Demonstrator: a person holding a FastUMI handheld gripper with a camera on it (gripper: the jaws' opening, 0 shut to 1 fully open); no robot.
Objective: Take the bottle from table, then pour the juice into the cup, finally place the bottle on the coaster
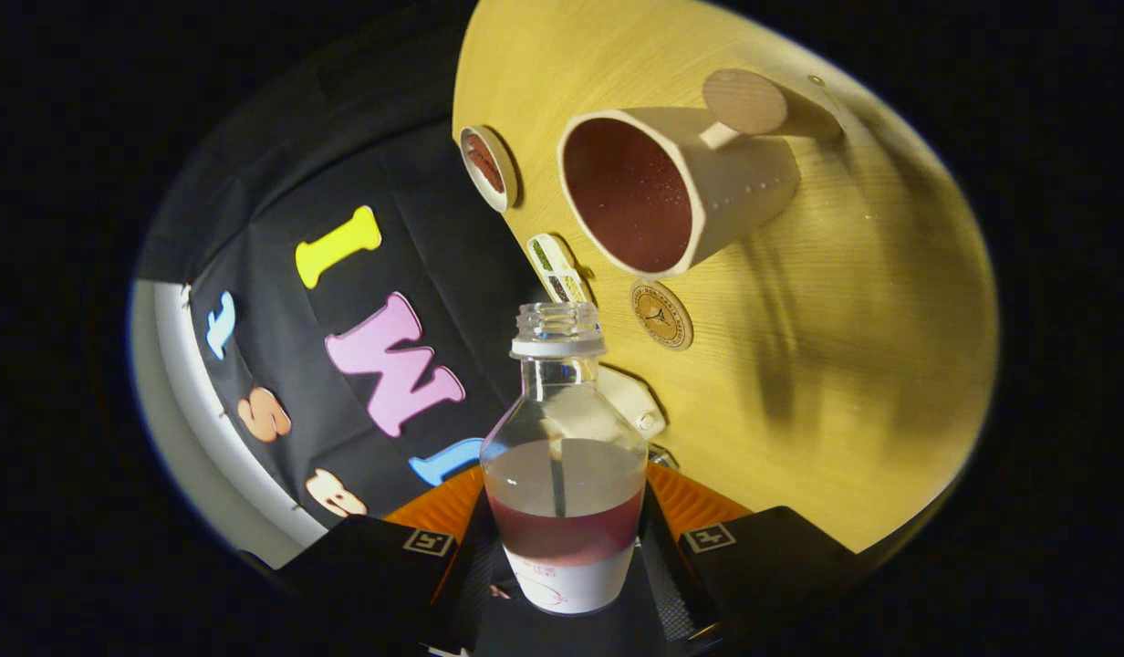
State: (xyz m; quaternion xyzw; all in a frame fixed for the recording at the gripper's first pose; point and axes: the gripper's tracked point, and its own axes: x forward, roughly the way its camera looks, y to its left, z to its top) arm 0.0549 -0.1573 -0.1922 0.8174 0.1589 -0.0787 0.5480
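My gripper (pixel 562 538) is shut on a clear bottle (pixel 564 429), with one finger on each side of its lower body. The bottle has no cap, a white neck ring and a white label. Red juice fills only its lowest part. Beyond the bottle's mouth, a white cup (pixel 681 187) with a round wooden handle stands on the yellow wooden table (pixel 845 301), and its inside looks red with juice. A round brown coaster (pixel 661 315) lies on the table between the bottle's mouth and the cup. The table looks strongly tilted in this view.
A small round white-rimmed piece with a red middle (pixel 488 168) lies near the table's edge beside the cup. A small patterned card (pixel 556 267) lies by the coaster. A white object (pixel 633 403) sits partly hidden behind the bottle.
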